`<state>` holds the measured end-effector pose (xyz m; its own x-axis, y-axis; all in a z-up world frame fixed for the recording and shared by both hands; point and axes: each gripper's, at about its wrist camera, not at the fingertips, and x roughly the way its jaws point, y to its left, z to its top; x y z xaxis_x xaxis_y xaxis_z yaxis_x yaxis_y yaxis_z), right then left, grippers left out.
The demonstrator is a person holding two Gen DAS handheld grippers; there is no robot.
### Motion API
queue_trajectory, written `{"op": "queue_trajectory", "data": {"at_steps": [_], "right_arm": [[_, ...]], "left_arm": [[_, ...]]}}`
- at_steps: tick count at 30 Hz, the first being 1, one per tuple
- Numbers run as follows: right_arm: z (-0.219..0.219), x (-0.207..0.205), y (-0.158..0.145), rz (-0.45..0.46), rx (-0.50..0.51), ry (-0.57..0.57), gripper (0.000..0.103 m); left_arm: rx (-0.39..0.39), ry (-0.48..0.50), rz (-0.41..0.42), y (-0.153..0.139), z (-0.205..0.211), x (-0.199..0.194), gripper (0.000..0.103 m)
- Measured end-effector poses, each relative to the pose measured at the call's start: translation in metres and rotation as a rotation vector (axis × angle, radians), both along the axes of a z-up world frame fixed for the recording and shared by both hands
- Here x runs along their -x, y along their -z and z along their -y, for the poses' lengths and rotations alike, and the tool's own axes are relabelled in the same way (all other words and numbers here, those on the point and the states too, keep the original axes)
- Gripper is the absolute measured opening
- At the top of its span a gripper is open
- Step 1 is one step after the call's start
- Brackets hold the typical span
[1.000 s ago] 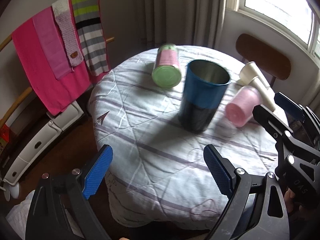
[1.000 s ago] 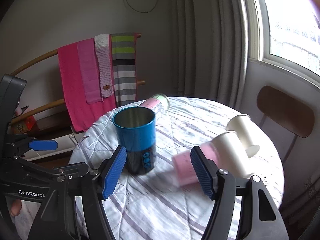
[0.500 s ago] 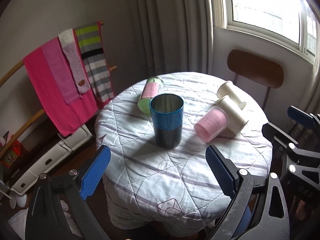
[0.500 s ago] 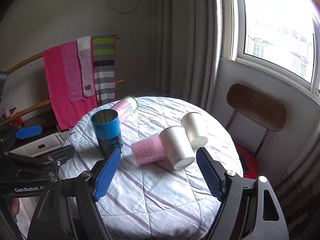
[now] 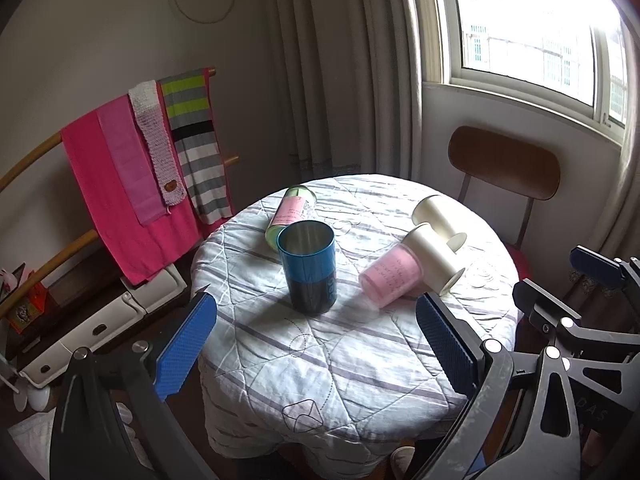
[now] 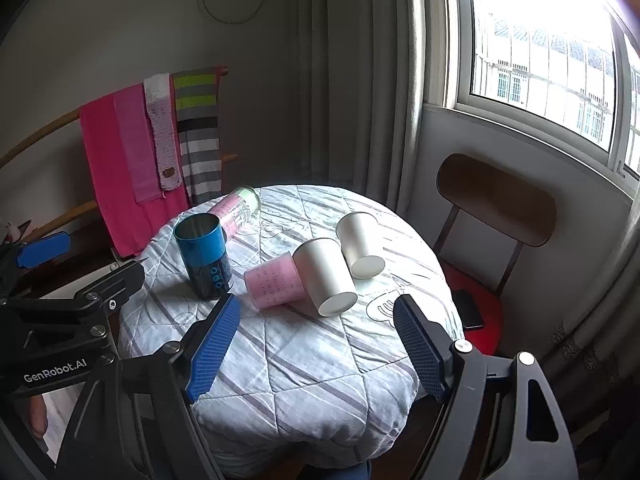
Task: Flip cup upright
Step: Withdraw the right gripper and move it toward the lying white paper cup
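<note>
While both the left gripper point(image 5: 316, 346) and right gripper point(image 6: 316, 346) hang wide open and empty, the pink cup point(image 6: 274, 285) lies tipped. It looks light and crushable; gripping gently mid-wall seems best.

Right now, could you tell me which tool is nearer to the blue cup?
Left, I judge. The left tool sits in front of the blue cup, which stands between its fingers' lines; the right tool sits further right, facing the pink cup.
</note>
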<state>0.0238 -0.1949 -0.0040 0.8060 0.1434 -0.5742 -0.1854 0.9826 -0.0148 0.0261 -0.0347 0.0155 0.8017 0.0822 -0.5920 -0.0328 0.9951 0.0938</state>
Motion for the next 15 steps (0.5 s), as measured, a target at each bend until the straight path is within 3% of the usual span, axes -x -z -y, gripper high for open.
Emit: {"op": "queue_trajectory", "data": {"at_steps": [15], "right_arm": [[0.0068,0.0043,-0.0093,0.029,0.005,0.004,0.080]], "left_arm": [[0.024,0.012,-0.011,-0.0053,0.0093,-0.0037,0.102]]}}
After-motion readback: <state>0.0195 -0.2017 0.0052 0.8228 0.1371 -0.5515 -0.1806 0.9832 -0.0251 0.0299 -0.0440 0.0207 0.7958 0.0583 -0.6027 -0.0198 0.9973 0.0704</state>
